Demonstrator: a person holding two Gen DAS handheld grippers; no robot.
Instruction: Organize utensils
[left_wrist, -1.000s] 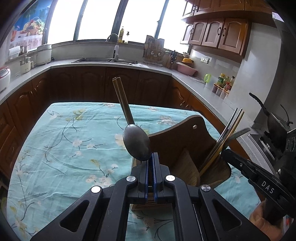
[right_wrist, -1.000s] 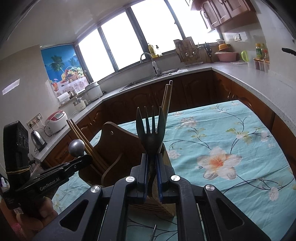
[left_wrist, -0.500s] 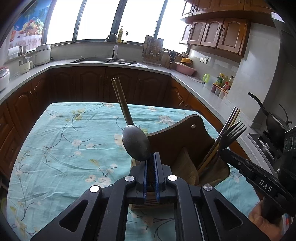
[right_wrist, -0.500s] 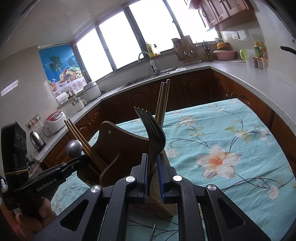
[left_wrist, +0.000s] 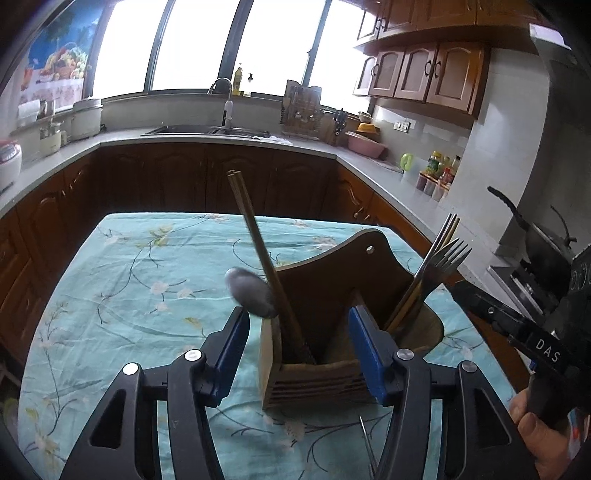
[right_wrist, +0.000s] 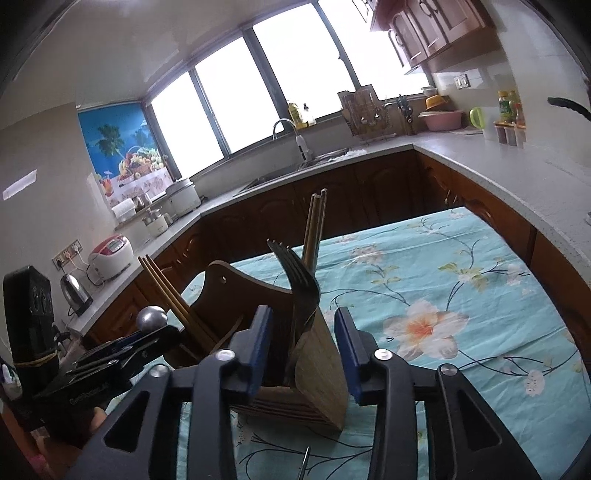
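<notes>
Between the left gripper's (left_wrist: 299, 343) just-opened jaws, a released spoon (left_wrist: 251, 297) drops blurred into the wooden holder (left_wrist: 314, 369). The right gripper (right_wrist: 303, 349), jaws likewise just parted, has let its fork (right_wrist: 301, 284) stand inside. One thin utensil (left_wrist: 367, 448) seemingly remains on the tabletop (left_wrist: 129, 288).

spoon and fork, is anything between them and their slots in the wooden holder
Nothing visible blocks them. The spoon already stands in the wooden holder beside the chopsticks, and the fork stands in its compartment. Both hand-held grippers have just been opening, pads clear of each utensil.
</notes>
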